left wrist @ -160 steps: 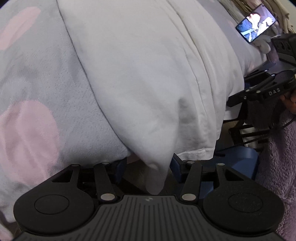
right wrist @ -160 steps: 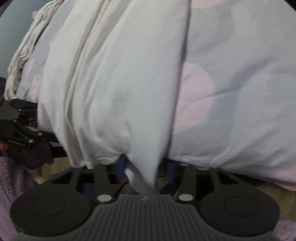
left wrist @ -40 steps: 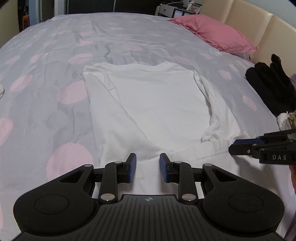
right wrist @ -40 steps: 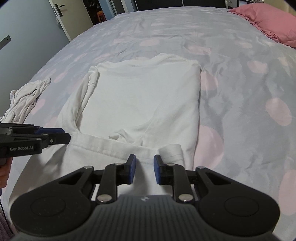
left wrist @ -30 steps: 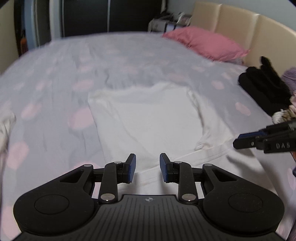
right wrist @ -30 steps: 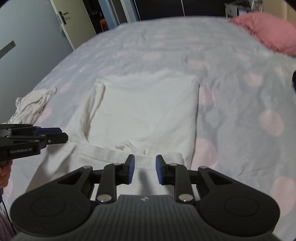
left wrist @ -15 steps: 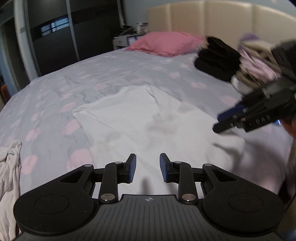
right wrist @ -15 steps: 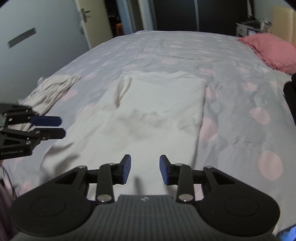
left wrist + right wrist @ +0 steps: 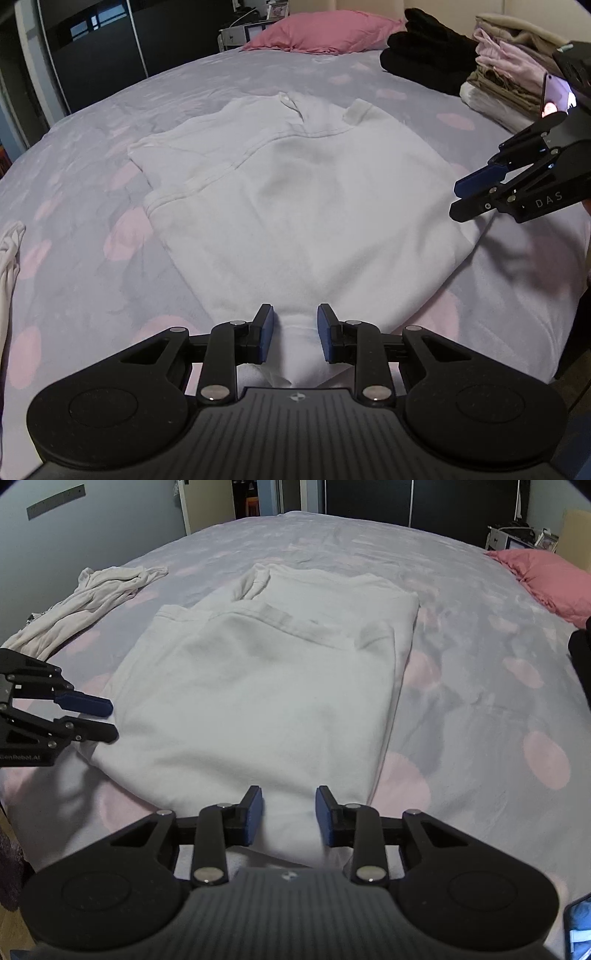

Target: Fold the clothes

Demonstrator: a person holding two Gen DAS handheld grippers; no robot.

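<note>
**both grippers at the near edge of the folded white shirt**

i'm seeing the white shirt (image 9: 295,206) lying folded on the dotted bedspread (image 9: 480,686). my left gripper (image 9: 293,332) is hovering partly open with shirt cloth between its pads, no squeeze visible. my right gripper (image 9: 286,814) is closing, cloth between its pads too. beyond the shirt, the left view alone is showing stacked clothes (image 9: 509,88); only the right is showing a crumpled garment (image 9: 85,602).

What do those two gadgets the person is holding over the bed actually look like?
Both are matte black plastic. The left tongs and right tongs each have two jointed fingers tipped with blue pads, silver rivets at the pivots, two round discs and a ribbed body behind. White lettering reads "GenRobot.AI" on the left one's side and "DAS" on the right's. No cables show.
</note>
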